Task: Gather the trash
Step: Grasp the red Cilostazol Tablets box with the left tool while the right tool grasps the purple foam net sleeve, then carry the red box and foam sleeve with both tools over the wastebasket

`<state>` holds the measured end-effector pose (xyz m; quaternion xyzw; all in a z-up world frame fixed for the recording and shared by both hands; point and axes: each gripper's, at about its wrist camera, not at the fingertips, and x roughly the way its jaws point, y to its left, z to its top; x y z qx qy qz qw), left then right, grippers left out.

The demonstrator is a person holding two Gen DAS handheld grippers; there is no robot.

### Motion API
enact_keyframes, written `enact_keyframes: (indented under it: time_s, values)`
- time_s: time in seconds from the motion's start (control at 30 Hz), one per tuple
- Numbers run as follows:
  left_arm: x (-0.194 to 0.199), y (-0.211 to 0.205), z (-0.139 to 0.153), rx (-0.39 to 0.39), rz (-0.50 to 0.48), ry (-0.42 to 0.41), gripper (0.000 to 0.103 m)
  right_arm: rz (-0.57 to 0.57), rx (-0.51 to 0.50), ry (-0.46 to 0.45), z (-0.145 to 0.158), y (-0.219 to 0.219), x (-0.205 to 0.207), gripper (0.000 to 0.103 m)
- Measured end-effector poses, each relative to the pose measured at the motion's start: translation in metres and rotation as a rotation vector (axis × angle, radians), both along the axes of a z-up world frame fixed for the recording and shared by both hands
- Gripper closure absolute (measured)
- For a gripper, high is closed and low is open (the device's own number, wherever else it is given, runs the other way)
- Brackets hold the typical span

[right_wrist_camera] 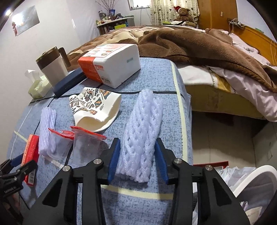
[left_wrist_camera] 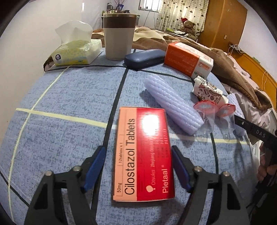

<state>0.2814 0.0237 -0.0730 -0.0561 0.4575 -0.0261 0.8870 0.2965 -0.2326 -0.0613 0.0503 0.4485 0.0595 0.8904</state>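
My left gripper [left_wrist_camera: 138, 166] straddles the red and pink tablet box [left_wrist_camera: 143, 154] on the blue cloth [left_wrist_camera: 65, 107]; my right gripper [right_wrist_camera: 136, 155] pinches a white foam net [right_wrist_camera: 142, 135] (crumpled, sleeve-like) near the cloth's edge.

Each tool [left_wrist_camera: 138, 166] has black arms, blue pads [right_wrist_camera: 114, 155] and silver screws.

Pale walls [right_wrist_camera: 57, 26]; curtained window [left_wrist_camera: 173, 10] at far end; unmade bed [right_wrist_camera: 216, 57] with brown blanket [right_wrist_camera: 181, 43]; wooden wardrobe [left_wrist_camera: 225, 22] behind; daylight.
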Motion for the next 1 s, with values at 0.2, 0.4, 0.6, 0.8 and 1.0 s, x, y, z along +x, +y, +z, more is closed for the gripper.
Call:
enact_keyframes:
  time_s: [0.2,0.4,0.6,0.8,1.0]
  values:
    - [-0.003,0.003,0.001,-0.021,-0.002,-0.01,0.039,0.015,-0.003,-0.018,0.003,0.003,-0.007,0.074]
    - [-0.011,0.004,0.004,-0.038,0.001,-0.024,0.039,0.015,-0.017,-0.04,0.007,0.003,-0.018,0.076]
    - [-0.022,0.003,0.012,-0.036,-0.005,-0.046,0.039,-0.001,-0.002,-0.062,0.013,0.001,-0.031,0.076]
    - [-0.04,-0.002,0.028,-0.037,-0.026,-0.084,0.039,-0.001,0.005,-0.102,0.026,0.002,-0.051,0.076]
    - [-0.063,-0.013,0.052,-0.044,-0.065,-0.139,0.039,-0.018,0.028,-0.129,0.037,-0.004,-0.071,0.076]
